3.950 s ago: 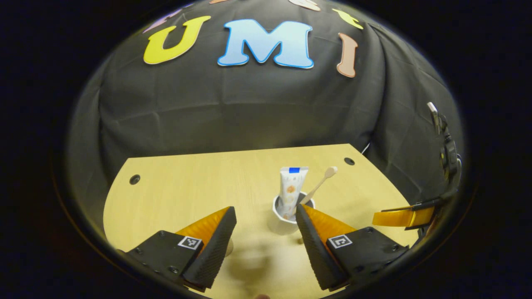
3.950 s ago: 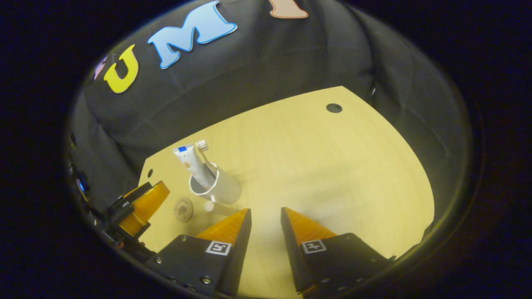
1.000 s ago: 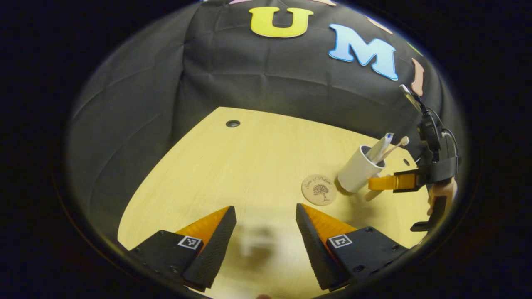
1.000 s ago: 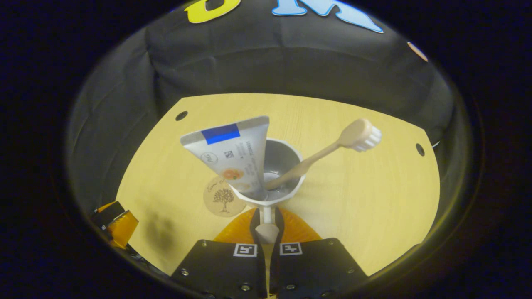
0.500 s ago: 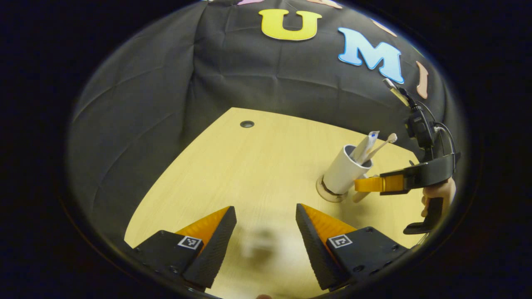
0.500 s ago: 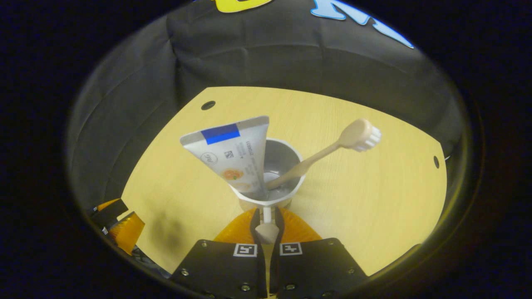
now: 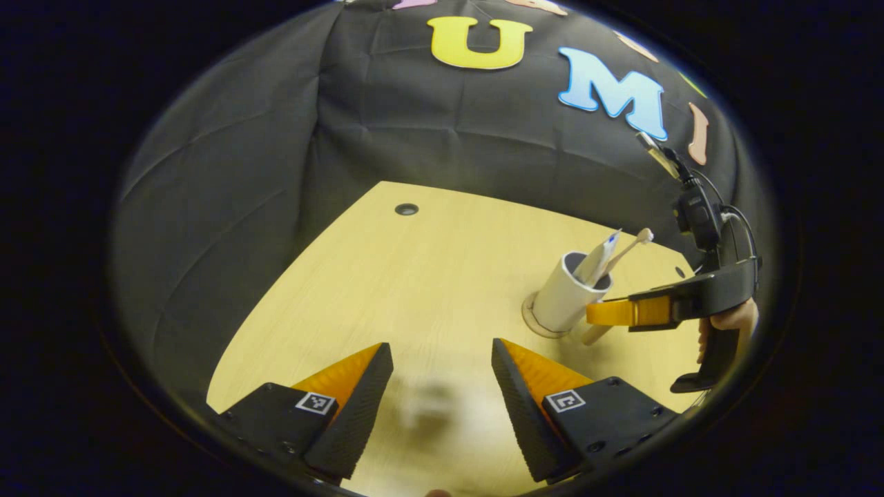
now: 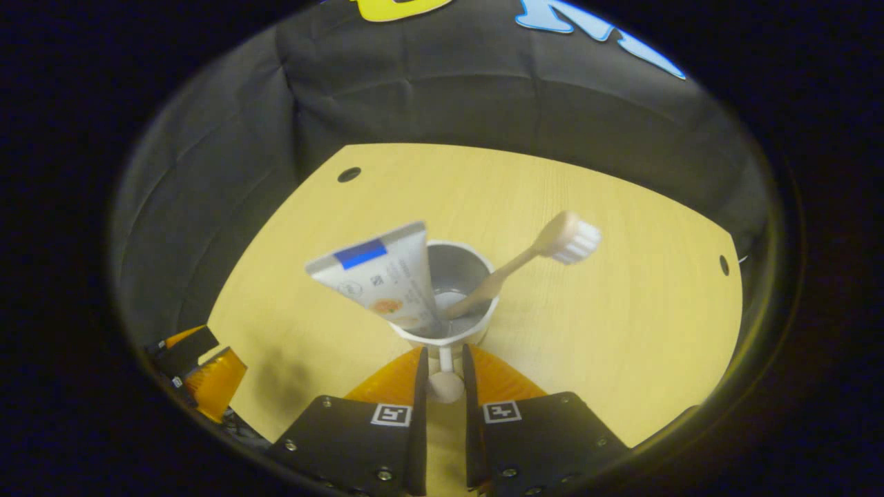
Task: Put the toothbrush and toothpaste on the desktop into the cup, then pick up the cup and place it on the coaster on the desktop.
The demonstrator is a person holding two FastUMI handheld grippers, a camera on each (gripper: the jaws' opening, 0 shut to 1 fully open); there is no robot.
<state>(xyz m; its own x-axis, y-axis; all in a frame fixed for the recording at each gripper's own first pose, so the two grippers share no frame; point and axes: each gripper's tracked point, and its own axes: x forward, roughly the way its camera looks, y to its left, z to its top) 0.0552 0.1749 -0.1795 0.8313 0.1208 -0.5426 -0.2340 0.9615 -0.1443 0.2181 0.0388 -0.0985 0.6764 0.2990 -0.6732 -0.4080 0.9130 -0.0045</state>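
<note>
A coaster (image 7: 535, 326) lies on the wooden desktop (image 7: 414, 276).

In my left gripper view the cup (image 7: 563, 301) stands on the coaster (image 7: 533, 326) at the tabletop's (image 7: 414, 276) right side. The toothpaste (image 7: 598, 257) and toothbrush (image 7: 627, 248) stand in it. My right hand-held gripper (image 7: 594, 313) sits just right of the cup.

The right claw (image 8: 442, 373) stands slightly parted around the handle of a white cylindrical cup (image 8: 445, 331) on the pale wooden worktop (image 8: 621, 310). A white toothpaste tube (image 8: 383, 279) leans left in the cup; a beige toothbrush (image 8: 525, 259) leans right.
</note>
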